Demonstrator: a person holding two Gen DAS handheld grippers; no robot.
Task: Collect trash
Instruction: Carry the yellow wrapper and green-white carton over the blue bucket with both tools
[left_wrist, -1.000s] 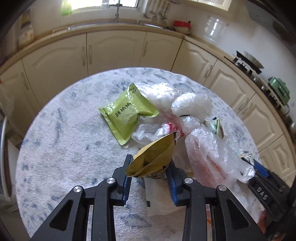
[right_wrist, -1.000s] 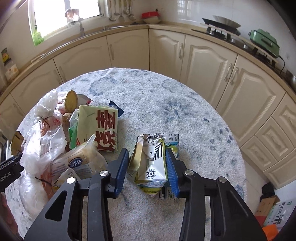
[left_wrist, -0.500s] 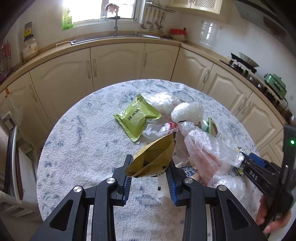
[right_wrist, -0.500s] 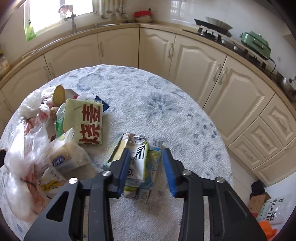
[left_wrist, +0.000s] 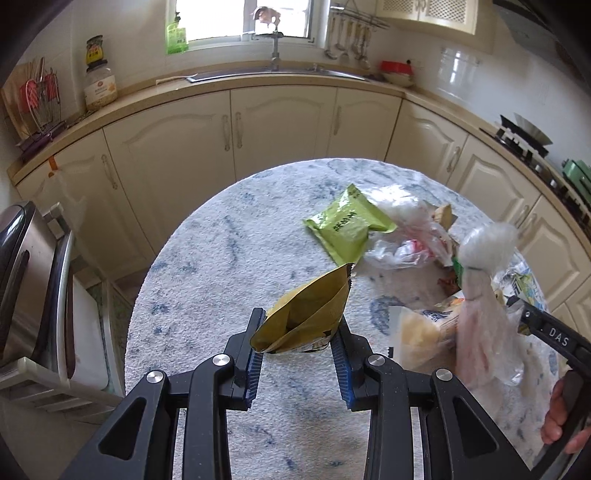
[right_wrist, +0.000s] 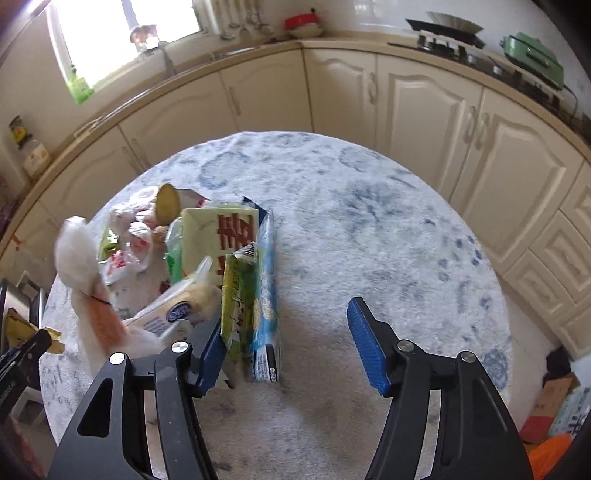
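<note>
Kitchen with cream cabinets (left_wrist: 280, 125) wrapping around the room under a beige countertop (left_wrist: 207, 83). Window (left_wrist: 240, 18) above the sink (left_wrist: 273, 72), faucet in front of it. Stove (right_wrist: 447, 35) with a pan on the right-hand run of counter, green appliance (right_wrist: 535, 57) beside it. Jar (left_wrist: 99, 85) and a rack of utensils on the left part of the counter. Steel appliance (left_wrist: 26, 280) at the left edge, below table height.

Round table (left_wrist: 221, 266) with a white, blue-flecked cover sits mid-room. Trash is piled on its right half in the left wrist view: knotted clear plastic bag (left_wrist: 484, 295), lime green packet (left_wrist: 347, 225), cream pack with red characters (right_wrist: 221, 236), a bread bag (right_wrist: 177, 306), crumpled wrappers.

Left gripper (left_wrist: 297, 343) is clenched on a yellow-brown pouch (left_wrist: 310, 314), held above the table. Right gripper (right_wrist: 288, 343) has its jaws opening; a flattened green-and-blue carton (right_wrist: 251, 295) stands between them, against the left pad, clear of the right pad. A hand (left_wrist: 561, 417) shows on the right gripper's handle.
</note>
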